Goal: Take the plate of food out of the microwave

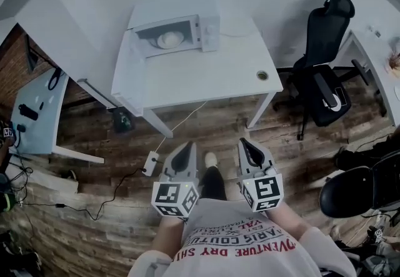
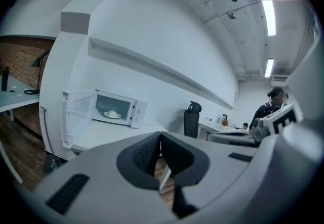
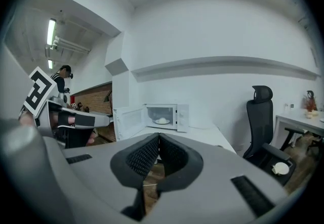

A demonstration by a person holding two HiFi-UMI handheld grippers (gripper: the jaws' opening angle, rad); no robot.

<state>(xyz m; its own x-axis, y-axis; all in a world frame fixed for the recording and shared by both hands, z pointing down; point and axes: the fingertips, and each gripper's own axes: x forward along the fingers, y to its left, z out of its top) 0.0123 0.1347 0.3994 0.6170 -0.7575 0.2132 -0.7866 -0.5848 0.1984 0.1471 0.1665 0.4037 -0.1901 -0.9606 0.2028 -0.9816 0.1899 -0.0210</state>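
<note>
**Materials and finish, quick pass**

Left hand-held gripper (image 1: 187, 146) and right hand-held gripper (image 1: 245, 143): smooth grey matt plastic shells. Their pads (image 2: 146, 154) are dark, ribbed and rubbery-looking. Microwave (image 1: 178, 33): white casing, smooth, slight sheen. Worktop (image 1: 206, 75): white, smooth, matt. Floor (image 1: 112, 232): wood planks, worn, uneven in tone. Wall (image 1: 14, 60) at left: rough red brick. Office chair (image 1: 325, 57): black, matt, covering can't be told. T-shirt (image 1: 240, 241): light cloth with print.

A black office chair (image 1: 323, 38) stands near the white table (image 1: 206, 75)
</note>
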